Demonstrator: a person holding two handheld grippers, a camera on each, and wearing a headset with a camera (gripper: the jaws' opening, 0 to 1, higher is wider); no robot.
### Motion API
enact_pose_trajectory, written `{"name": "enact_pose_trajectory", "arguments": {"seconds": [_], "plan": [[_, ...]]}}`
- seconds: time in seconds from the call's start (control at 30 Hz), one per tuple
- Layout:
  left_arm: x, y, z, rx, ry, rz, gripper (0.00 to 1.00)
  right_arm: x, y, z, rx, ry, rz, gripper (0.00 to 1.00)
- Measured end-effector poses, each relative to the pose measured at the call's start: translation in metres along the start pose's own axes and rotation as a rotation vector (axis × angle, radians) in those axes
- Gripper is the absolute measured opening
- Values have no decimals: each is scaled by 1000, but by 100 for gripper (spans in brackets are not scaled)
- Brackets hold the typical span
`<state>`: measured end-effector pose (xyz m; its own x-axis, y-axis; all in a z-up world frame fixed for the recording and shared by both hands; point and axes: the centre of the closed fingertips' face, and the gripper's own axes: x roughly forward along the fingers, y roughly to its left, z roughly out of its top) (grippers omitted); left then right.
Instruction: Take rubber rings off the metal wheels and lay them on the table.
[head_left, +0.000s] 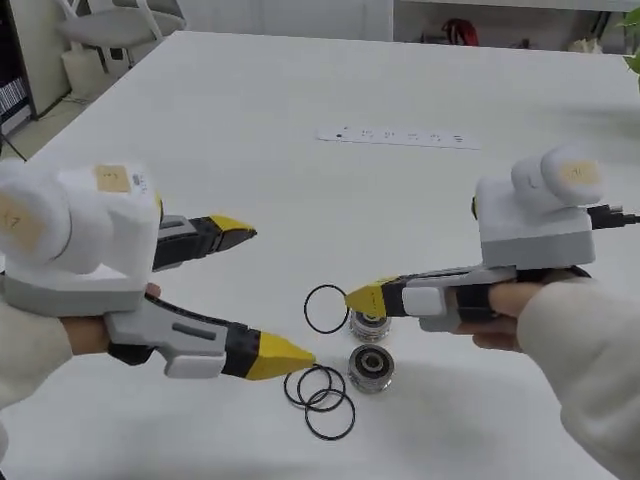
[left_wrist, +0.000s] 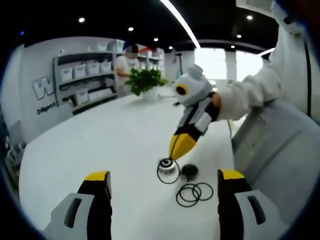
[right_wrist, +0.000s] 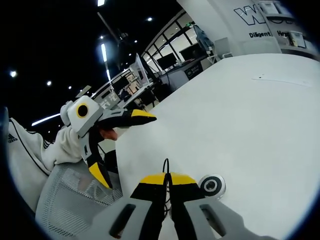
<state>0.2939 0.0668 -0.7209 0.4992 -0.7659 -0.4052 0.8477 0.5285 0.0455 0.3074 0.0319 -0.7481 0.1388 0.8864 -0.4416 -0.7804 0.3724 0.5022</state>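
1. Black rubber ring (head_left: 327, 308) is the piece in hand. It hangs from the right gripper (head_left: 362, 298), whose jaws are pressed together on its edge, just beside the upper metal wheel (head_left: 370, 323). We judge it clear of that wheel, though we cannot tell whether it touches the table (head_left: 300, 150).
2. With a firm pinch, we should carry the ring sideways away from both wheels, lower it flat, then release.
3. A good landing spot is beside the three loose rings (head_left: 320, 390), which lie overlapped near the lower wheel (head_left: 371, 366). We must not drop it over a wheel.
4. The left gripper (head_left: 272, 295) hovers with jaws spread wide, holding nothing. We could use it to steady a wheel if the ring snags.
5. Thin rubber may cling to the pads, so we should open slowly.
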Motion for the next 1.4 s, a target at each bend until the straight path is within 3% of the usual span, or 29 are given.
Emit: {"name": "enact_pose_trajectory", "arguments": {"seconds": [0.17,0.7,1.17,1.4], "plan": [[-1,-3,-9,-3,29,-4,89,4,3,-9,-3,46,15,0],[2,-13,-14,-6,51,-41,87,10,6,-46,-54,225,35,0],[2,-15,-17,-5,65,-49,86,9,-1,-49,-124,253,-4,0],[2,-15,-18,-5,69,-50,86,9,-5,-48,-166,252,-27,5]]}}
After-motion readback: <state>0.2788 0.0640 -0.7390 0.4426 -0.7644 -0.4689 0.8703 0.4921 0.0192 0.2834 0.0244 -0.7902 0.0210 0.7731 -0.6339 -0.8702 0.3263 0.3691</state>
